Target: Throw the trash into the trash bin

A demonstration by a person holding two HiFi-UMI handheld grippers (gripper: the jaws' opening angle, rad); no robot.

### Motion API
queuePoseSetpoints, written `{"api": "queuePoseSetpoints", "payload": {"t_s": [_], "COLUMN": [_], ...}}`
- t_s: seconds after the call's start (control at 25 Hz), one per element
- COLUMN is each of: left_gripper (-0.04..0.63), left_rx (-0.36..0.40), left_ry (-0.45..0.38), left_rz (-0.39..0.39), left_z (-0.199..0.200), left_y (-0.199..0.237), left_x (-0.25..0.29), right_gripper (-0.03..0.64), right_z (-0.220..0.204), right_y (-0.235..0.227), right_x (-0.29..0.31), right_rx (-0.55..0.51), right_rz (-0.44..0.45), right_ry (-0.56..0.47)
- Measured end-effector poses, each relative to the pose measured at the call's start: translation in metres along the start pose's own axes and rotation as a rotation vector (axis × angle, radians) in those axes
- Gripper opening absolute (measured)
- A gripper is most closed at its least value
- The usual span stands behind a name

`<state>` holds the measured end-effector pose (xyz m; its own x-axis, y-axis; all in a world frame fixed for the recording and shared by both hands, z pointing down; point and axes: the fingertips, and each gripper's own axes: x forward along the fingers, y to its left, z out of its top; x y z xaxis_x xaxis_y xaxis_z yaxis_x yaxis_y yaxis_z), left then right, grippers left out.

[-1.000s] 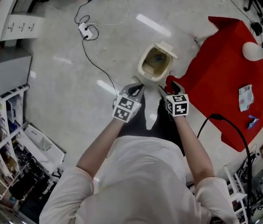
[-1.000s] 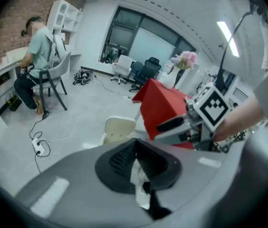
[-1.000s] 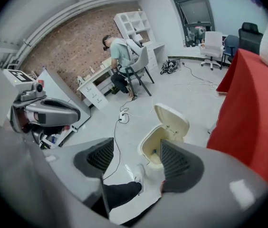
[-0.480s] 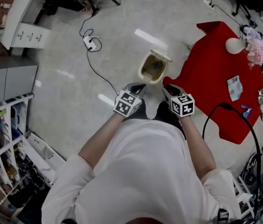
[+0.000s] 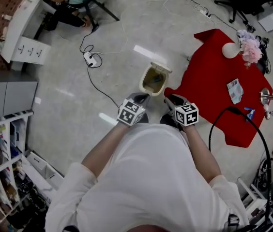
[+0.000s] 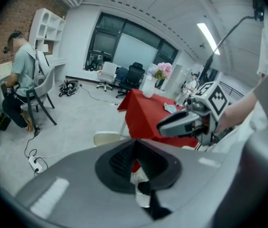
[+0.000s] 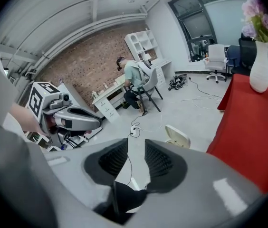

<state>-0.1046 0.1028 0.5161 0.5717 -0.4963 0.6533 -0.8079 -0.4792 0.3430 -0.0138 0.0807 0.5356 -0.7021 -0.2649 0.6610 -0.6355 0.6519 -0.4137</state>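
The cream trash bin (image 5: 154,79) stands open on the floor with dark trash inside, its lid (image 5: 159,66) tipped back. Both grippers hang in front of the person's chest, on the near side of the bin and above it. My left gripper (image 5: 143,98) is shut, its tips meeting with nothing between them (image 6: 134,144). My right gripper (image 5: 168,99) has just been closing; a narrow gap remains (image 7: 136,144) and only floor shows through it. The bin (image 7: 177,137) lies beyond its jaws.
A table under a red cloth (image 5: 214,81) stands right of the bin, with a packet (image 5: 234,91), a white vase (image 5: 231,50) and pink flowers (image 5: 251,52). A power strip (image 5: 89,58) and cables lie on the floor. A person (image 6: 22,80) sits at a desk. Shelves (image 5: 1,144) stand at left.
Both grippers have risen and drawn back from the bin toward the body. The head view has risen too, so the bin looks smaller and farther off.
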Motion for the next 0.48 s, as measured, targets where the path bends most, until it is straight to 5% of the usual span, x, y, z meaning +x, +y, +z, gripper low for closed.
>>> {"api": "queuePoseSetpoints", "payload": {"t_s": [0.48], "left_gripper": [0.005], "left_rx": [0.064], "left_ry": [0.013], "left_rz": [-0.092], "left_z": [0.008], "left_y": [0.002], "left_x": [-0.009], "right_gripper": [0.114], "right_z": [0.008], "right_y": [0.013], "right_x": [0.006], "right_rx": [0.023], "right_rz": [-0.063], "right_ry": [-0.032]}}
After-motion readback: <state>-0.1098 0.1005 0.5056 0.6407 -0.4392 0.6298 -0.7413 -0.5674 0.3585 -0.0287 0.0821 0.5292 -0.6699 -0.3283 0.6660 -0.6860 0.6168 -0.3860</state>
